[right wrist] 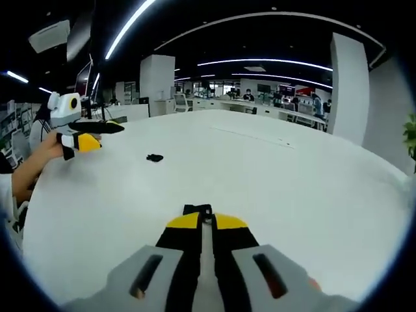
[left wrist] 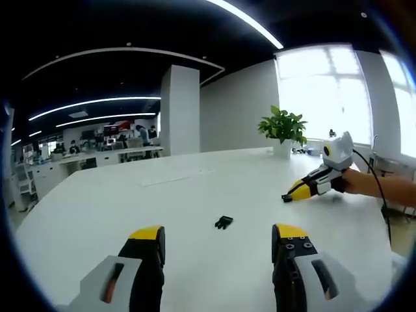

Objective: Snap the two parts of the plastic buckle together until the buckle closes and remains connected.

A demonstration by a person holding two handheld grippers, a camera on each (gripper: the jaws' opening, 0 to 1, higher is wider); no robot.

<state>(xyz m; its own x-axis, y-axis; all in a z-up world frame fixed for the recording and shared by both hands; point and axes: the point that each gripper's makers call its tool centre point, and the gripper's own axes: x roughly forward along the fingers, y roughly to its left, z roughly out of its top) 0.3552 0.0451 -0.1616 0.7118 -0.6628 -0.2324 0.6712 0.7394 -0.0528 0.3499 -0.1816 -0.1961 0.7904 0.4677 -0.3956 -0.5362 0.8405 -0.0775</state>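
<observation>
Black plastic buckle part [left wrist: 223, 222] lies loose on the white table [left wrist: 97, 214], just ahead of the left gripper [left wrist: 218, 239] and between its two jaws' line of sight; nothing touching it. Left jaws stand wide apart, empty, yellow tips hovering near the table. In the left gripper view the right gripper [left wrist: 286, 195] shows further right, held by a hand [left wrist: 354, 182], jaws together with something dark at the tip. Potted plant [left wrist: 283, 130] behind it, well clear.

Right gripper view: same loose part [right wrist: 155, 158] sits on the table at left, near the left gripper [right wrist: 107, 128]. Right gripper [right wrist: 206, 217] jaws pressed nearly together, clamping a small black piece [right wrist: 197, 210] at the tips, likely the buckle's other half.

Step in hand, as I judge: left picks up the loose part. Do it well: centre jaws over it, grip the body not the mating end, leave that end exposed and facing right gripper. Align both halves straight before pushing; a skewed grip could jam or flick it away.
</observation>
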